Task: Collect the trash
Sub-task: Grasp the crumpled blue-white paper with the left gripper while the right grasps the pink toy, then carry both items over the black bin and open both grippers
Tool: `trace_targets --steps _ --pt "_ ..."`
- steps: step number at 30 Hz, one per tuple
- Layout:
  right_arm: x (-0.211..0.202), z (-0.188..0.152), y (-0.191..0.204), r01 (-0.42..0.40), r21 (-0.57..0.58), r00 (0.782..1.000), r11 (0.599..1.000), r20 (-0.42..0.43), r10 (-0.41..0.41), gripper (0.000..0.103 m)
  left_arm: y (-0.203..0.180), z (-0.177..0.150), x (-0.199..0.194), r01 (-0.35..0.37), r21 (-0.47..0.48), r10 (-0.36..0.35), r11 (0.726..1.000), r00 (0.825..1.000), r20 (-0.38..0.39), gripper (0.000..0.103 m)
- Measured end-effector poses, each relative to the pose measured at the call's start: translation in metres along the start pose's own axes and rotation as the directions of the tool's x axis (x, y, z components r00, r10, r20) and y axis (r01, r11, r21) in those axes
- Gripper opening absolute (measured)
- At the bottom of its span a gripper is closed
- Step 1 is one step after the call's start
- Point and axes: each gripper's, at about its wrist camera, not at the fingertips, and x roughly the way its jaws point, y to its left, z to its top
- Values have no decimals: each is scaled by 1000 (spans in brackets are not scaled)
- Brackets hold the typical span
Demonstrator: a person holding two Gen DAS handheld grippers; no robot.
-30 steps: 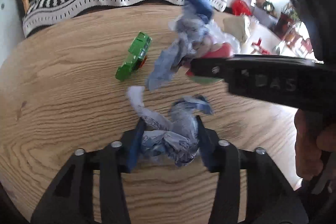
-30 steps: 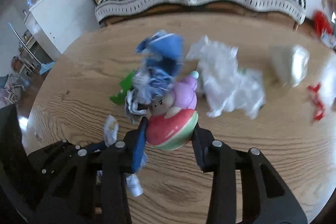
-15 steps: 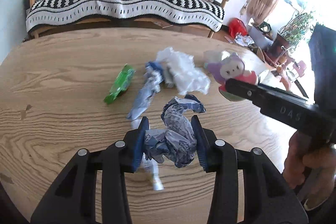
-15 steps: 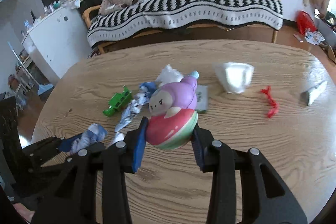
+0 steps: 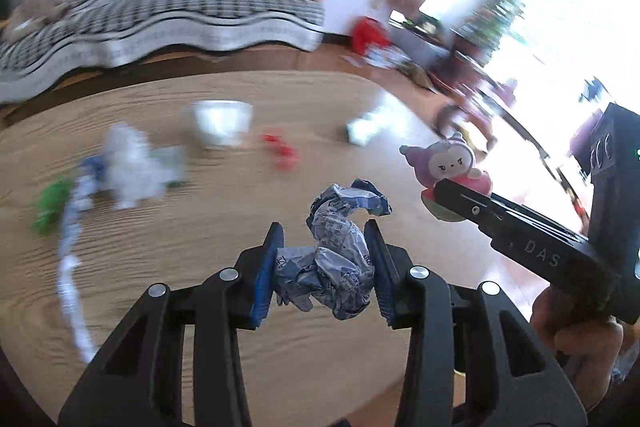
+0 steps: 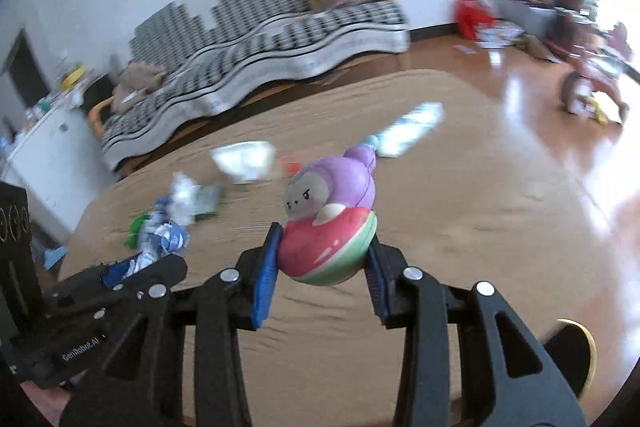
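Left wrist view: left claw (image 5: 324,263) clamped on a crumpled blue-and-white wrapper (image 5: 336,259), pads pressing both sides, wrapper held clear above the wooden surface (image 5: 208,227). A second ago the same wrapper was low over the surface, right by the green toy car (image 5: 52,203) and the loose blue-white plastic; now that clutter sits well off to the left and is blurred, so the view has swung toward the surface's right end. The right claw (image 5: 440,195) comes in from the right edge, gripping a purple-and-red roly-poly toy (image 5: 448,167), with a hand (image 5: 576,343) on its handle. Left on the surface: white crumpled plastic (image 5: 132,167), a white paper cup (image 5: 220,123), a red scrap (image 5: 280,151), a white packet (image 5: 364,131) near the far edge. Right wrist view: right claw (image 6: 324,263) closed on the toy (image 6: 328,227), its rounded base squeezed between the pads. Earlier the toy hung over the middle of the mess; now the surface edge and shiny floor (image 6: 540,131) fill the right side. Left claw (image 6: 132,267) shows at lower left with the wrapper (image 6: 164,239). Judgement: both pickups done, both loads in transit away from the pile, probably toward a bin not in view; several trash pieces remain to collect.
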Motion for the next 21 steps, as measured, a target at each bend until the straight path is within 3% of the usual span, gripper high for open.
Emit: trace_targets --steps 4,10,13,15,17,21 --pt "-51 -21 -79 102 75 994 992 15 -104 39 -61 -4 17 101 75 -98 992 994 -43 41" --pt "-114 -66 -184 231 206 973 951 -22 -231 39 -158 -21 31 227 185 -209 956 972 -110 41" --pt "-140 -96 -221 280 259 960 924 -46 -278 40 -199 -46 53 289 191 -254 938 949 -189 41" --pt "-152 -116 -241 305 290 952 907 -68 -299 40 -229 -66 78 341 163 -291 926 918 -269 41" --pt "-158 -132 -252 323 303 946 896 -88 -311 40 -255 -88 99 358 169 -288 918 897 -334 41" --pt "-161 -164 -282 347 344 938 873 -133 -320 40 -286 -129 137 340 259 -224 904 893 -391 41"
